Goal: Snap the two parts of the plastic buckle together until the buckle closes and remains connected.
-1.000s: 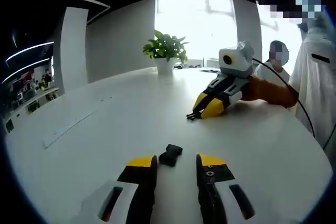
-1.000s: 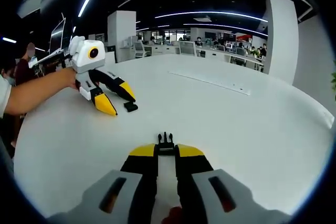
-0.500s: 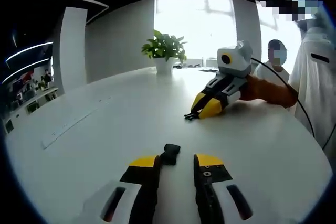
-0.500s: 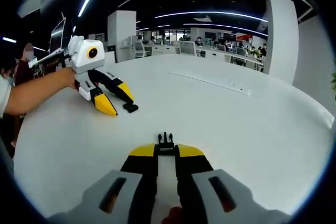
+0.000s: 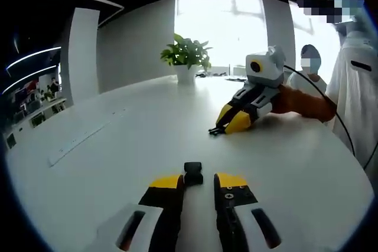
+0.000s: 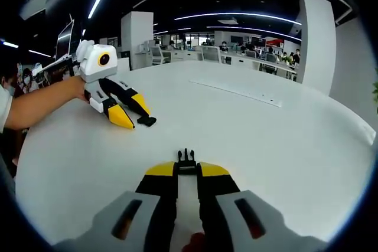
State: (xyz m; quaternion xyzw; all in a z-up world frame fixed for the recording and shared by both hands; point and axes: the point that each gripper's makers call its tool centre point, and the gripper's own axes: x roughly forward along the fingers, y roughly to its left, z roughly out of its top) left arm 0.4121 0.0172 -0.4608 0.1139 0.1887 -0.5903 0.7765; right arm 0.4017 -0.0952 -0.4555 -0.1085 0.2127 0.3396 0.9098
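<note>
The left gripper view looked across a big white table (image 5: pixel 118 146). The left gripper (image 5: pixel 198 181) came up from the bottom of the view with its two yellow-tipped jaws a little way apart. A small black buckle part (image 5: pixel 192 173), the socket half, sat right at the tips, in the gap between them. It lay on the table, and the jaws had not closed on it, though I could not tell if a tip touched it. Farther across the table, toward the far right side, the right gripper (image 5: pixel 220 128) pointed down at the table. Its jaws were closed on the other black buckle piece (image 5: pixel 215 130), which stuck out of the tips. A hand in an orange sleeve (image 5: pixel 304 103) held that gripper. A green plant (image 5: pixel 186 52) in a white pot stood near the far edge of the table, in front of a bright window (image 5: pixel 224 28). A person in white (image 5: pixel 357 81) stood by the right edge.

In the right gripper view, the right gripper (image 6: pixel 187 169) had its jaws pressed almost together. They held the pronged buckle piece (image 6: pixel 186 160), and its prongs poked out past the tips. The left gripper (image 6: pixel 134 116) was well away, near the far left side of the table (image 6: pixel 266 146), held by a bare arm (image 6: pixel 41 107). The socket half (image 6: pixel 147 121) lay on the table just at its tips. The two buckle parts were well apart and not joined.
</note>
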